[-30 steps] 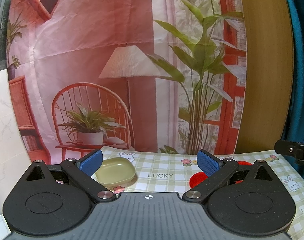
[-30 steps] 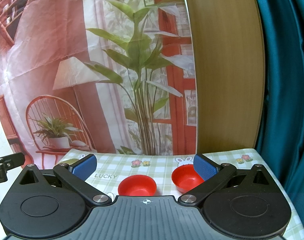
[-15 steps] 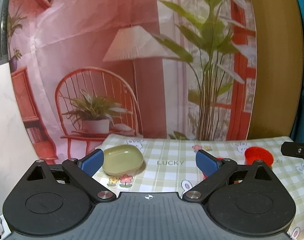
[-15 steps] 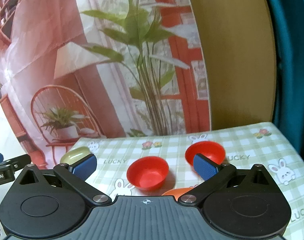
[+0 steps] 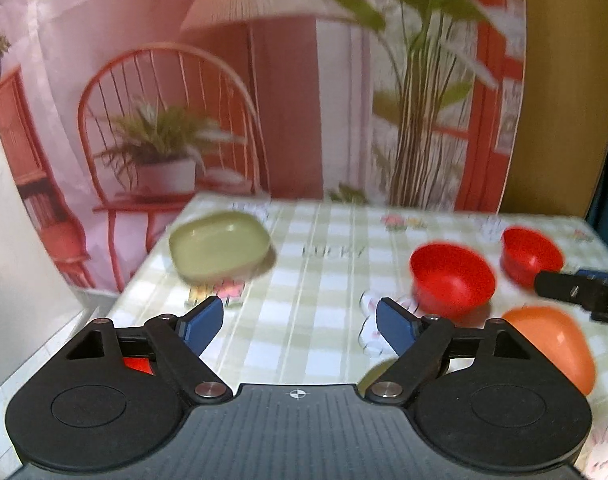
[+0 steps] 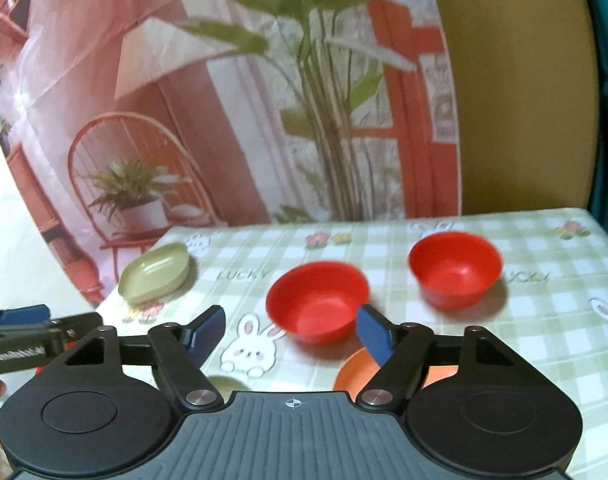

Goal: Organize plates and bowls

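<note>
Now, closing in: left gripper [image 5: 299,322] and right gripper [image 6: 289,330] both narrowing, still empty. Glossy round red bowls [image 6: 317,306] and squarish green dish [image 5: 219,246] on checked cloth [image 5: 316,280].

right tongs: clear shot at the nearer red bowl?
Probably yes. The right tongs stand open and empty, the nearer red bowl sits just ahead of them, with only bare tablecloth around it.

Bowls spread upright on the bench [image 6: 544,340]

Green squarish dish [image 6: 155,274] far left; two red bowls [image 6: 318,306] [image 6: 456,268] mid-bench, apart; orange dish [image 6: 354,376] nearest, partly hidden.
</note>
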Available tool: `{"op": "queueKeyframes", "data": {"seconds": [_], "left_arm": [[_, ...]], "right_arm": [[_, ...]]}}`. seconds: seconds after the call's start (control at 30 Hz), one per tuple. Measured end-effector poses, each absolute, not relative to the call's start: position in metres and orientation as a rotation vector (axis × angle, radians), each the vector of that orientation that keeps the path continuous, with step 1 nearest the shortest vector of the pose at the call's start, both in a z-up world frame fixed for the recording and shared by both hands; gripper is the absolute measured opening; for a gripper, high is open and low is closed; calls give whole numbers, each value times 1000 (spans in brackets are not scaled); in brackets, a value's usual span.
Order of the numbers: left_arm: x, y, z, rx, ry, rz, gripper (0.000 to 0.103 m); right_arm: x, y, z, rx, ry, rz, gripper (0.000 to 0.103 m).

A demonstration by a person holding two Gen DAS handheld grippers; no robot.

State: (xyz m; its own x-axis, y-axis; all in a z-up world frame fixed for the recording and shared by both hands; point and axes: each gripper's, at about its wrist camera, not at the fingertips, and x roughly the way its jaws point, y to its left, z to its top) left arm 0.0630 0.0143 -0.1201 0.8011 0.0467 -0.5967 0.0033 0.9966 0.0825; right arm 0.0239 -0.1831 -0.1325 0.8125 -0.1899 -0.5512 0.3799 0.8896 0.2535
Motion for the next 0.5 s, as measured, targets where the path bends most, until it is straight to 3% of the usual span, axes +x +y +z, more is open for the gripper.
{"op": "queueKeyframes", "data": {"seconds": [0.17, 0.5], "left_arm": [[67, 22, -150, 97, 735, 38, 77], [70, 37, -178, -51, 844, 32, 71]], "right_arm": [[30, -175, -151, 345, 576, -240, 59], [32, -159, -172, 296, 630, -185, 41]]}}
